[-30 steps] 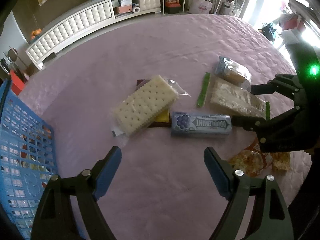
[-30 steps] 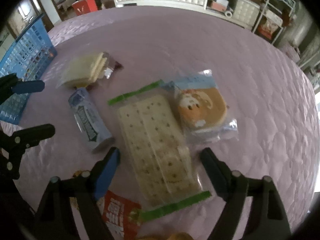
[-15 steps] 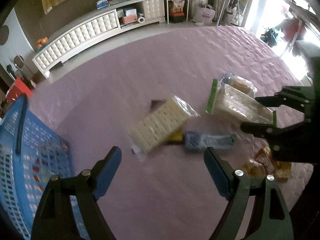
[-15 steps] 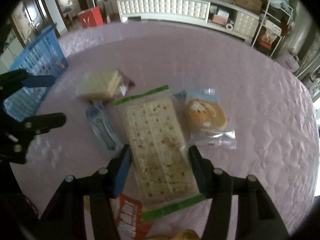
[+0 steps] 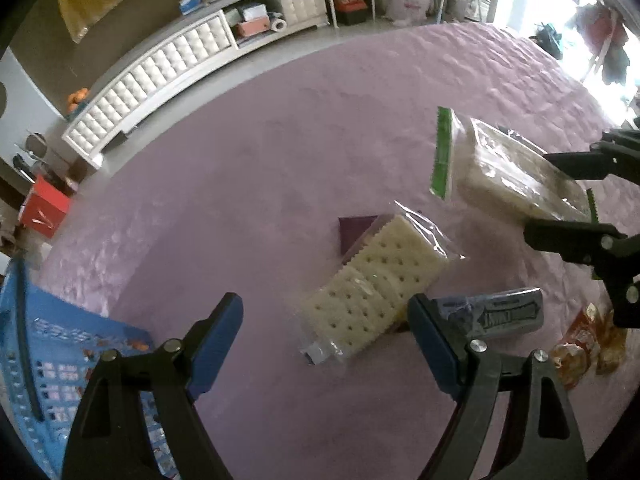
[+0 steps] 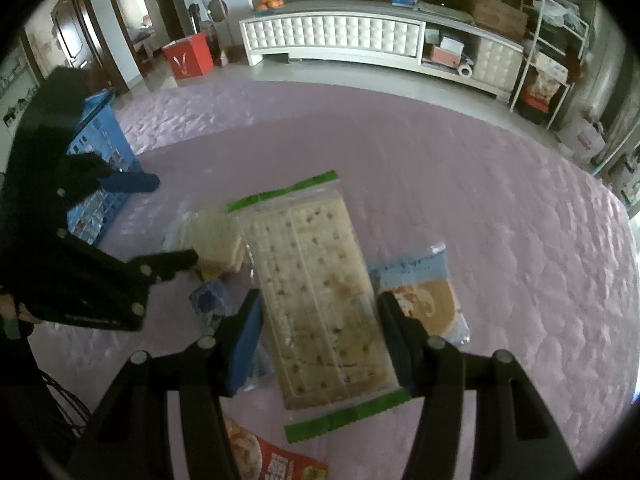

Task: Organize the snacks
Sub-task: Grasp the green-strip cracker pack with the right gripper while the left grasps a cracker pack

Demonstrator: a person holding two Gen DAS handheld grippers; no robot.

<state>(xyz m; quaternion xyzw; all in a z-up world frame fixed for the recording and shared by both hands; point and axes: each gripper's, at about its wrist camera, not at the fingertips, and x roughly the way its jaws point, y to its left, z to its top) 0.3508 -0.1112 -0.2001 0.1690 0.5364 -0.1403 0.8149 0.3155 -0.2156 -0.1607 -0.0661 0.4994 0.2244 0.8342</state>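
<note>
Right claw grips the green-edged cracker pack above the purple quilt; left claw hangs open

The right tool has closed on the green-edged cracker pack and lifted it

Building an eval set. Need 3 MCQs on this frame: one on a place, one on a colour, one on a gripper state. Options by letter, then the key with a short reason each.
1. Where is the blue basket?
A. at the left edge of the left wrist view
B. beside the round cookie pack
C. under the gum pack

2. What colour are the end seals of the large cracker pack?
A. red
B. green
C. yellow

3. What is the right gripper doing?
A. open over bare cloth
B. shut on the gum pack
C. shut on the large cracker pack

Key: A, it sits beside the left gripper; B, both strips are green; C, the fingers press both long edges.
</note>
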